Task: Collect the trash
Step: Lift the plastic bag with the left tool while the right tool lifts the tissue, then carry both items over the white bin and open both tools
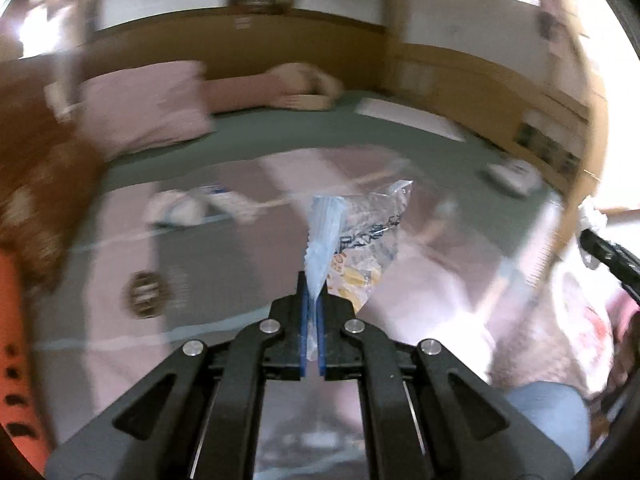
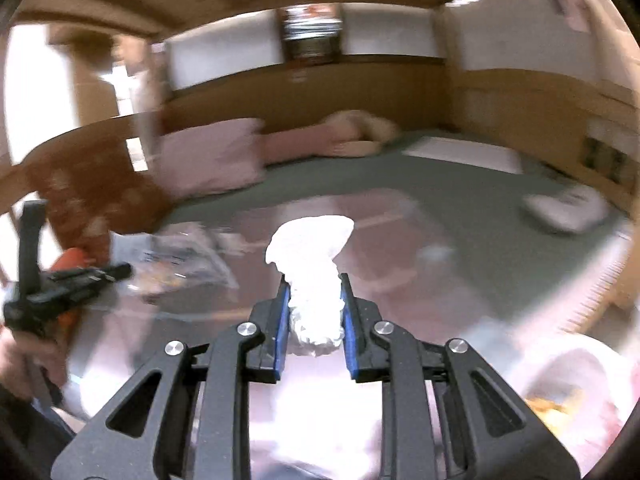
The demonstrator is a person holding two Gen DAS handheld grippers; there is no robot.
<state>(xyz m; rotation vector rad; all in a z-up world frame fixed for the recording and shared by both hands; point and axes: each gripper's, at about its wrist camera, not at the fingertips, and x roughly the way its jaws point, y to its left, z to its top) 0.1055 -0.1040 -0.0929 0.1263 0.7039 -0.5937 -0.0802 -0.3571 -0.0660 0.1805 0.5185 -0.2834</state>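
My left gripper [image 1: 313, 294] is shut on a clear and blue plastic snack wrapper [image 1: 352, 236], held up in the air over the bed. The same wrapper [image 2: 180, 264] and the left gripper [image 2: 116, 270] show at the left of the right wrist view. My right gripper [image 2: 313, 286] is shut on a crumpled white tissue [image 2: 310, 256], which sticks out past the fingertips. The right gripper's tip with the tissue [image 1: 592, 216] shows at the right edge of the left wrist view. Both views are motion-blurred.
A bed with a green sheet [image 1: 280, 140] and a pink blanket [image 2: 420, 280] lies below. Pink pillows [image 2: 212, 156] sit at the head. A white object [image 2: 564, 208] lies at the bed's right side. A small round brown item [image 1: 144, 294] lies on the blanket. Wooden walls surround the bed.
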